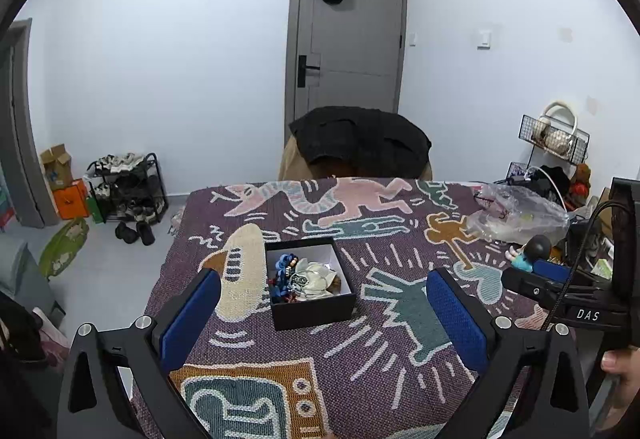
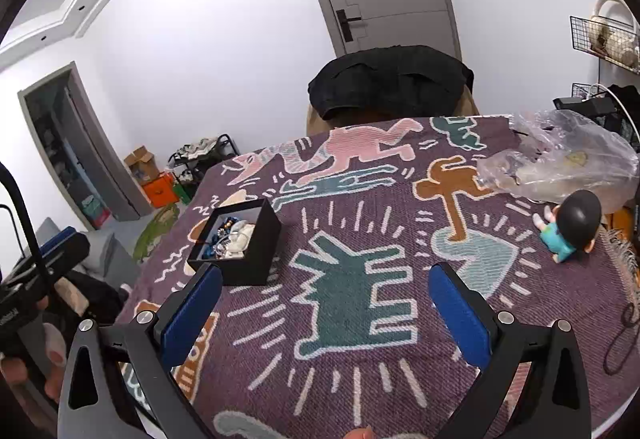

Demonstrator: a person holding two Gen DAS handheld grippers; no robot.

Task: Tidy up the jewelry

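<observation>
A small black box (image 1: 312, 313) stands open on the patterned table cloth (image 1: 360, 359), holding blue beads, white shell-like pieces and other jewelry (image 1: 304, 279). My left gripper (image 1: 324, 299) is open and empty, its blue pads either side of the box and just short of it. In the right wrist view the same box (image 2: 256, 259) sits to the left. My right gripper (image 2: 326, 305) is open and empty above the cloth (image 2: 360, 379), to the right of the box.
A crumpled clear plastic bag (image 2: 568, 159) lies at the table's far right, with a small doll (image 2: 572, 231) in front of it. A chair with a black jacket (image 1: 360, 139) stands behind the table. The right gripper shows at the right in the left wrist view (image 1: 580, 295).
</observation>
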